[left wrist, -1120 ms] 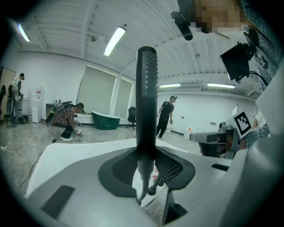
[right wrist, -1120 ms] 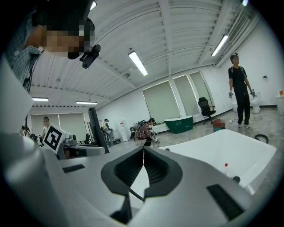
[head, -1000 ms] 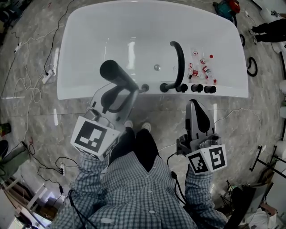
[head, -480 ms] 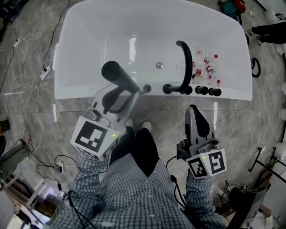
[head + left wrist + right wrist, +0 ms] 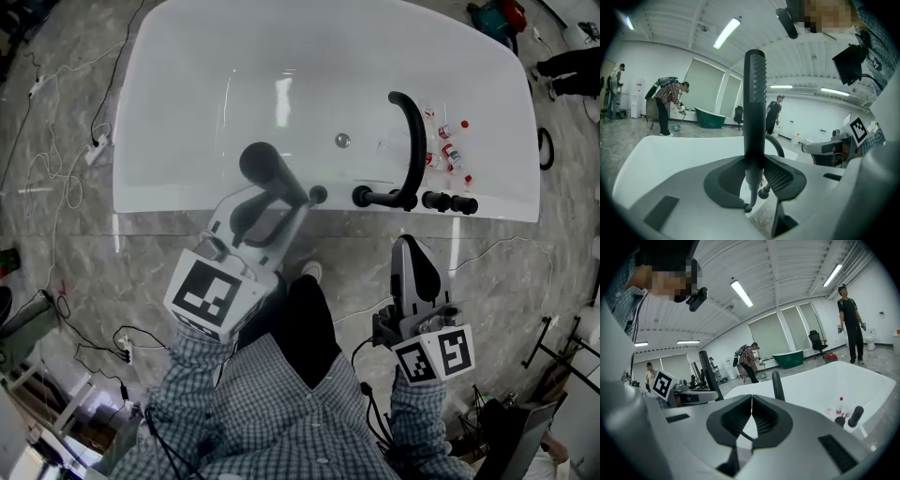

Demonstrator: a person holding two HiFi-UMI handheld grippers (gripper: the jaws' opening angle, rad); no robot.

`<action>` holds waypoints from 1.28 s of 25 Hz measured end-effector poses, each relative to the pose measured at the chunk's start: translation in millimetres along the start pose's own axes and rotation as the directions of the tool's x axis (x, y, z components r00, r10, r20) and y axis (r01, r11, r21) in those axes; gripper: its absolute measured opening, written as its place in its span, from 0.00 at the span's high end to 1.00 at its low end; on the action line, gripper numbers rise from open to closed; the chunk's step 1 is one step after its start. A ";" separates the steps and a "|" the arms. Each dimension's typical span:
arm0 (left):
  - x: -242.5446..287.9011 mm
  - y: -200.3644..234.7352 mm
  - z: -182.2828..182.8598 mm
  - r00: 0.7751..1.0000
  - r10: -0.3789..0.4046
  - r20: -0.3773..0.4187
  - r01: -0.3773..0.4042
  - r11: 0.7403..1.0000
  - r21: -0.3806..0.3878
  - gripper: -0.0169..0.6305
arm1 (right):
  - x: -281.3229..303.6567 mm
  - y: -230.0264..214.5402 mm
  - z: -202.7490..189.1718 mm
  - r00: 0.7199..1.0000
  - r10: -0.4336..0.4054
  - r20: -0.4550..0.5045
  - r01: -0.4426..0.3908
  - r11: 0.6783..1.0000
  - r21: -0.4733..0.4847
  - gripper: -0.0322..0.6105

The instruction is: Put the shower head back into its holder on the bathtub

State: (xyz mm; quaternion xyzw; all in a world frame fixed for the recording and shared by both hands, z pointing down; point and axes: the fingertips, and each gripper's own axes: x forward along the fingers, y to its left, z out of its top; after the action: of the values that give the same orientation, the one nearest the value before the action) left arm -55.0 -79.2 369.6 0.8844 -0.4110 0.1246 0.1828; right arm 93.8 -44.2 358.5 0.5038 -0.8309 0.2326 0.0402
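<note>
White bathtub [image 5: 187, 112] fills the top of the head view. Left of centre, the left gripper [image 5: 267, 204] reaches over the near rim, its jaws clamped on the dark shower head [image 5: 272, 172], whose handle rises straight up from between them. At lower right, the right gripper [image 5: 413, 255] hangs over the marble floor [image 5: 75, 253], jaws pressed together with nothing between. A small dark fitting [image 5: 319, 195] sits on the rim just beside the shower head's lower end.
</note>
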 end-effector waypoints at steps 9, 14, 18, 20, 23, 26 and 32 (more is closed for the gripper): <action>21.2 16.0 -34.4 1.000 -0.006 -0.017 0.006 1.000 -0.027 0.79 | 12.6 -9.6 -31.8 1.000 -0.014 -0.027 0.016 0.999 0.050 0.93; 34.3 17.5 -50.0 0.999 -0.030 -0.019 0.030 0.999 -0.012 0.79 | 16.8 -16.9 -42.1 0.999 -0.023 -0.025 0.025 0.993 0.118 0.93; 46.0 17.1 -58.8 0.999 -0.045 0.001 0.045 0.999 -0.012 0.79 | 18.6 -22.1 -50.7 0.999 -0.019 -0.048 0.023 0.997 0.069 0.93; 51.4 16.3 -59.6 0.999 -0.046 0.003 0.046 0.999 -0.010 0.79 | 18.3 -24.5 -53.5 0.998 -0.023 -0.059 0.026 0.999 0.037 0.93; 57.7 14.8 -63.6 0.999 -0.053 -0.004 0.053 0.999 -0.006 0.79 | 16.8 -28.4 -55.1 0.998 -0.030 -0.058 0.034 0.998 0.056 0.93; 65.9 12.0 -71.6 0.998 -0.065 -0.022 0.065 0.998 0.014 0.79 | 15.9 -34.9 -59.5 0.997 -0.036 -0.061 0.041 0.996 0.079 0.93; 78.4 8.4 -92.9 0.996 -0.073 -0.051 0.074 0.997 0.007 0.79 | 14.2 -43.8 -73.9 0.996 -0.041 -0.083 0.048 0.995 0.087 0.93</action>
State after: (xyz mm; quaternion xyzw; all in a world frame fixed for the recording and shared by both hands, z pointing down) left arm -18.6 -98.1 484.3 0.8963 -0.3727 0.1422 0.1936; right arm 112.0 -41.1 443.6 0.5135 -0.8061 0.2886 0.0569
